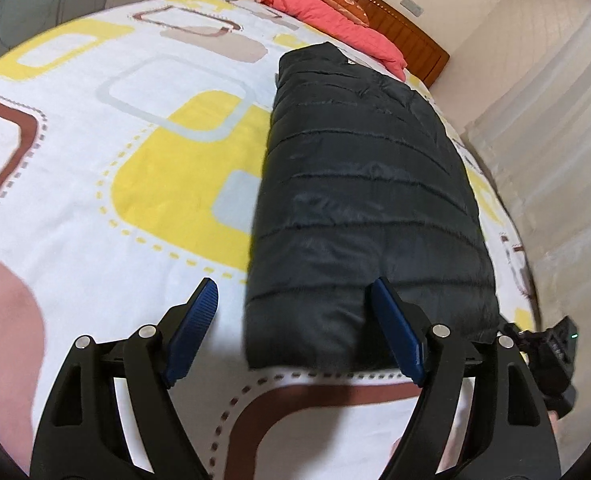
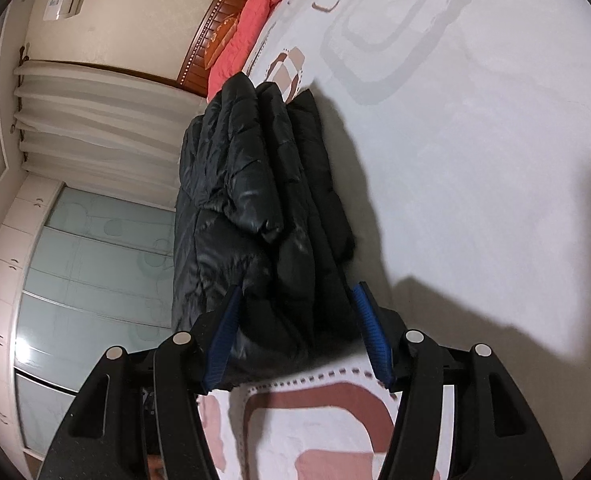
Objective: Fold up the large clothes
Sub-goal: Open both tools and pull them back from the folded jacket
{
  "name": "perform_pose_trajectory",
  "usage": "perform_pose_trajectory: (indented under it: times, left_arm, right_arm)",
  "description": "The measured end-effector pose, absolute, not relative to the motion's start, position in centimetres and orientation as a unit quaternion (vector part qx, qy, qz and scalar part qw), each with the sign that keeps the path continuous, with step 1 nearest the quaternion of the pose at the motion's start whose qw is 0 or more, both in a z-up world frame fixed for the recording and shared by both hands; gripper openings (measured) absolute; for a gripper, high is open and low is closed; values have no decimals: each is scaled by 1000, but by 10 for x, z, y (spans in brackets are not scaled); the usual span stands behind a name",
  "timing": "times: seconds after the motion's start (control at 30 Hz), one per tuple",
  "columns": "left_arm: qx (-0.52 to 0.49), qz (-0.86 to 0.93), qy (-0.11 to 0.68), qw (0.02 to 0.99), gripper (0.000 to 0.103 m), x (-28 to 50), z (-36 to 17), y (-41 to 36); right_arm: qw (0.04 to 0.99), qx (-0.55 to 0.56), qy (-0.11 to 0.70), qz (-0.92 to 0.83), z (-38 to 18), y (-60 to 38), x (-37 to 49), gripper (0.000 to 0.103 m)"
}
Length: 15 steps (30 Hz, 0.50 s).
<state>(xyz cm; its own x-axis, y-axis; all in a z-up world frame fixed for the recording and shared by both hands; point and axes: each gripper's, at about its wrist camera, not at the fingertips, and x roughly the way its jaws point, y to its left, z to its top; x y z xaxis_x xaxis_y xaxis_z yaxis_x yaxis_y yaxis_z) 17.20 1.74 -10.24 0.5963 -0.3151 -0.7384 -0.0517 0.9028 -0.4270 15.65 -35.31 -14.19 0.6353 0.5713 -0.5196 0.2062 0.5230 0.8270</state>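
Jacket point(image 1: 367, 200), black, quilted, lies folded lengthwise on bed point(image 1: 95, 152), running toward 12 o'clock. Left wrist view: left gripper point(image 1: 293, 320) spread, empty, at near hem. Right wrist view: right gripper point(image 2: 295, 332) straddles the hem's stacked layers; whether pads pinch them is unclear.

Two wrist views, both looking down your fingers along the bed.
Your left camera looks from above the near hem of the black jacket point(image 1: 367, 200) toward the far headboard point(image 1: 379, 20); your right sits close and rolled sideways, sharing jacket, pillow point(image 2: 251, 24), headboard.
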Motion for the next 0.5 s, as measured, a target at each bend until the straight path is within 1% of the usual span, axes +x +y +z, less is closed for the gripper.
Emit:
perform_pose_trajectory:
  times: [0.13,0.17,0.23,0.33,0.37,0.4,0.43,0.5]
  left_arm:
    - [-173,-63,435,881,80,152,-95,13]
    - [-164,-59,429,886,84,146,-92,12]
    - [-147,-49,417,895,89,135,-86,9]
    - [-127,-40,398,908,91,119,-76,5]
    - [-123,-39,395,909,91,116,-73,3]
    - [-118,-37,392,912,91,111,-69,1]
    - [-112,-37,387,915,91,106,-65,-1]
    - [-100,-34,376,920,91,97,-59,-4]
  right_arm:
    - [803,427,406,85,-122,-342,140,57]
    - [815,408,406,72,-116,-337,135,57]
    - [835,369,406,46,-106,-328,126,57]
    - [862,302,406,13,-93,-309,113,57]
    - [869,284,406,6,-90,-303,110,58]
    - [874,268,404,0,-86,-296,107,65]
    - [882,248,401,-7,-82,-288,104,67]
    - [894,214,393,-15,-74,-274,97,67]
